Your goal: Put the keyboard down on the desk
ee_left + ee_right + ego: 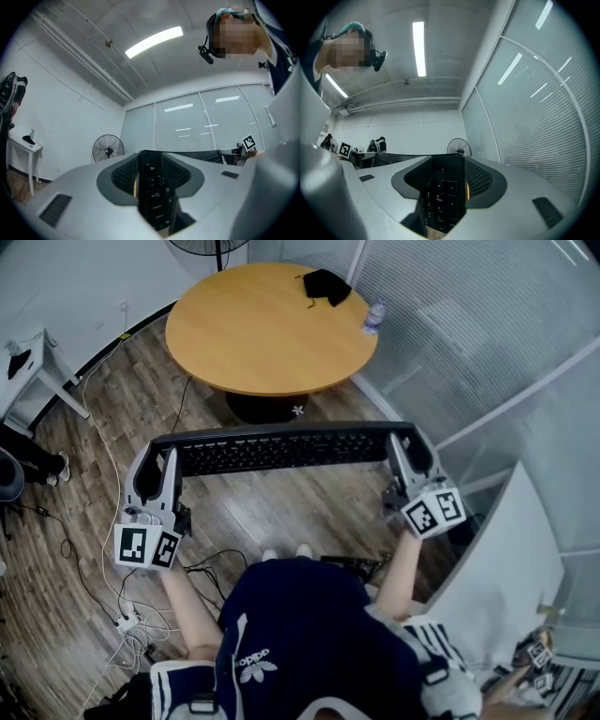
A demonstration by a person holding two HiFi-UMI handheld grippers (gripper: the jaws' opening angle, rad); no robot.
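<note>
While left hand-held gripper (pixel 157 448) and right hand-held gripper (pixel 410 439) clamp keyboard (pixel 281 452) ends | round table (pixel 262 334) beyond | plank floor (pixel 145 395)

The keyboard (pixel 281 450) looks matt black plastic, the round table (pixel 262 334) smooth wood, the floor (pixel 319 512) perhaps wooden planks.

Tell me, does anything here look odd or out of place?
The keyboard hangs in mid-air above the floor, pinched at each end by the left gripper and right gripper, not on a desk. Loose cables sprawl at left.
</note>
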